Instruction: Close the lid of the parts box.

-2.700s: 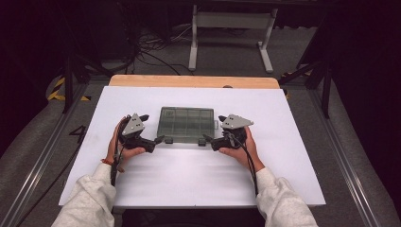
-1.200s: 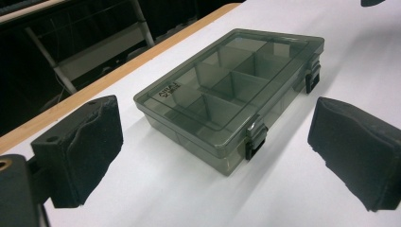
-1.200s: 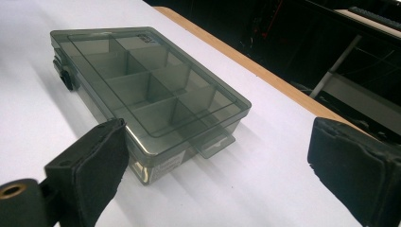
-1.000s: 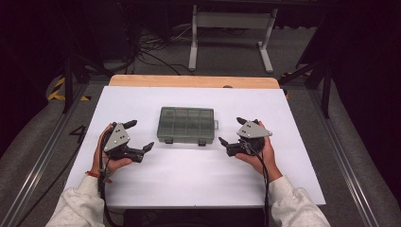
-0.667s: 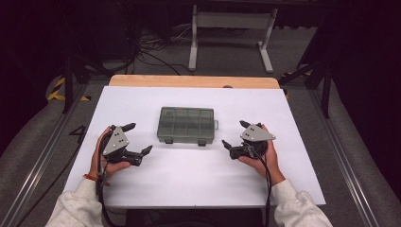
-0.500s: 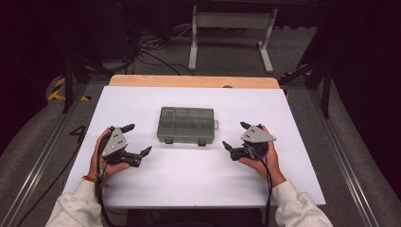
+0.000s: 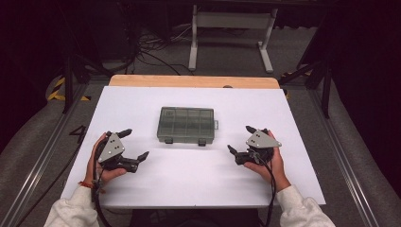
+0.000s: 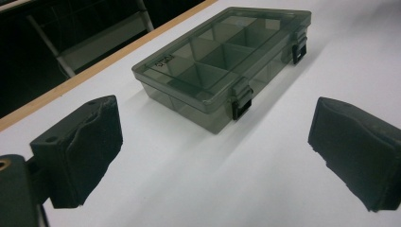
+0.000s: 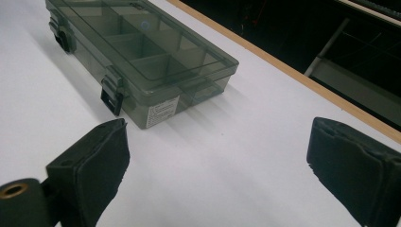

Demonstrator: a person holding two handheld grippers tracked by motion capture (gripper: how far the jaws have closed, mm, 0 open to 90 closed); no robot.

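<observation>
Organizer box (image 7: pixel 187 125) of smoky translucent grey plastic lies flat at mid-table (image 7: pixel 189 175), lid closed, both dark front latches down. Internal dividers show through the lid; compartments appear empty. A small white label sits on one end wall. Left gripper (image 7: pixel 134 144) and right gripper (image 7: pixel 241 139) sit to either side, well apart from it, jaws spread wide, holding nothing.

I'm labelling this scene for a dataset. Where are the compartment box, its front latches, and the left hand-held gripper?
Compartment box (image 7: pixel 187 122): high view, middle of its clear lid.
Front latch (image 8: pixel 241 100): left gripper view, nearer dark clasp.
Left hand-held gripper (image 7: pixel 134 144): high view, midway between its open fingertips.
</observation>
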